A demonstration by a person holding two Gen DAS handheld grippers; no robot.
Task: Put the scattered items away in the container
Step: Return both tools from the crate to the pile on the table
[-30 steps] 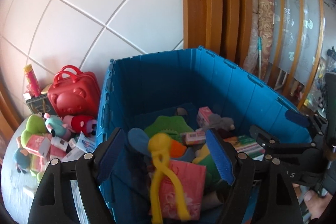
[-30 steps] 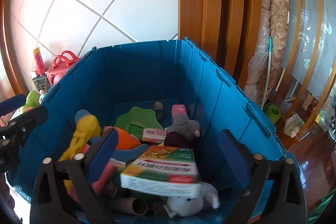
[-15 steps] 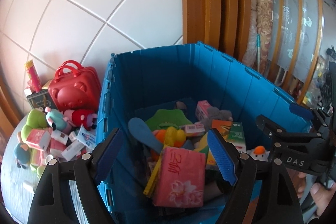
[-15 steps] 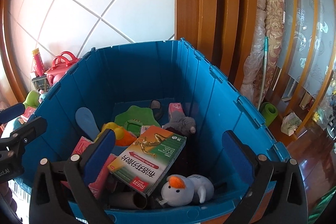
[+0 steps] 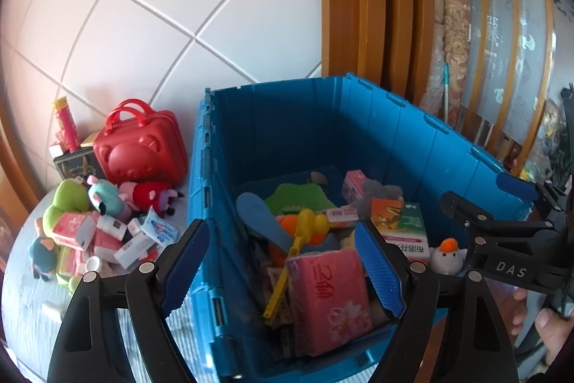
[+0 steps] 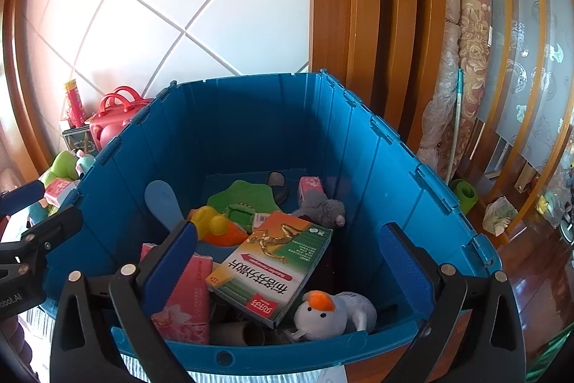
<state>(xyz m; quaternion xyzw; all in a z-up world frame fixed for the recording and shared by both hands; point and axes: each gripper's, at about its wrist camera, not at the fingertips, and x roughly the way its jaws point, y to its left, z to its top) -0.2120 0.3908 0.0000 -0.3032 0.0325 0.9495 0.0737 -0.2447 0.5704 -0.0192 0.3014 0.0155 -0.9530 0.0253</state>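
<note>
1. While my left claw (image 5: 283, 270) hangs apart and empty over the blue container's (image 5: 287, 117) near-left corner, scattered toys and small boxes (image 5: 107, 225) lie on the desk at nine o'clock.
2. A pink tissue pack (image 5: 330, 297) lies inside at six o'clock.
3. My right claw (image 6: 287, 261), also apart, holds nothing above the medicine box (image 6: 276, 261).

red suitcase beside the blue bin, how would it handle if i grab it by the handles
The red suitcase looks like a hard moulded shell, so it probably stays stiff rather than sagging. Lifted by its looped handles, it would likely swing. It stands upright against the wall, so a push low down may slide it, one higher up may tip it.
</note>
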